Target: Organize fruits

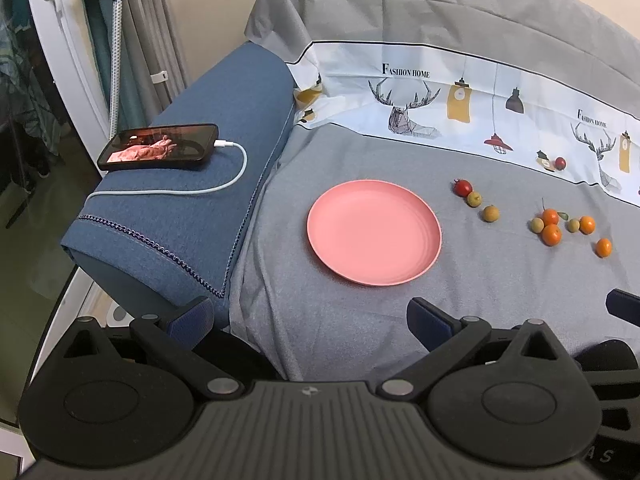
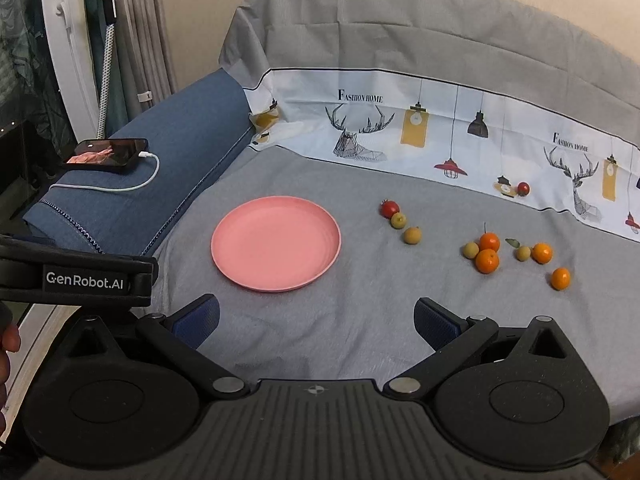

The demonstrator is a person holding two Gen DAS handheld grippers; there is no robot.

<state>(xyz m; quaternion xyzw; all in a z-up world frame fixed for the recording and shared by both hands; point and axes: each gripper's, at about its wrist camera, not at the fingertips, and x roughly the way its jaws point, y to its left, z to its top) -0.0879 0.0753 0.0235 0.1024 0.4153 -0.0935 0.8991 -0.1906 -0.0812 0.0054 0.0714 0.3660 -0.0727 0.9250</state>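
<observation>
Down low in each wrist view, both grippers hang over the grey cloth [image 2: 360, 340] with nothing between their fingers. The left gripper [image 1: 310, 320] has its blue-padded fingers spread wide, and the right gripper [image 2: 316, 320] is spread just as wide. Part of the left gripper's black body shows at the left edge of the right wrist view, with a fingertip of the person's hand [image 2: 10, 338] below it.

Ahead of the fingers lies a pink plate [image 2: 276, 244], bare, flat on the cloth. To its right, well apart from it, the fruits are scattered: a red tomato [image 2: 389, 208] touching a yellowish fruit [image 2: 398, 220], a brownish fruit [image 2: 412, 235] just beside them, then a loose cluster of small oranges [image 2: 487, 261] and pale round fruits farther right. Another red tomato [image 2: 523, 188] sits against the printed cloth strip [image 2: 440, 128] at the back.

On the blue armrest [image 1: 208, 184] to the left rests a phone [image 1: 159, 147], its screen lit, with a white cable [image 1: 236, 168] plugged in.
</observation>
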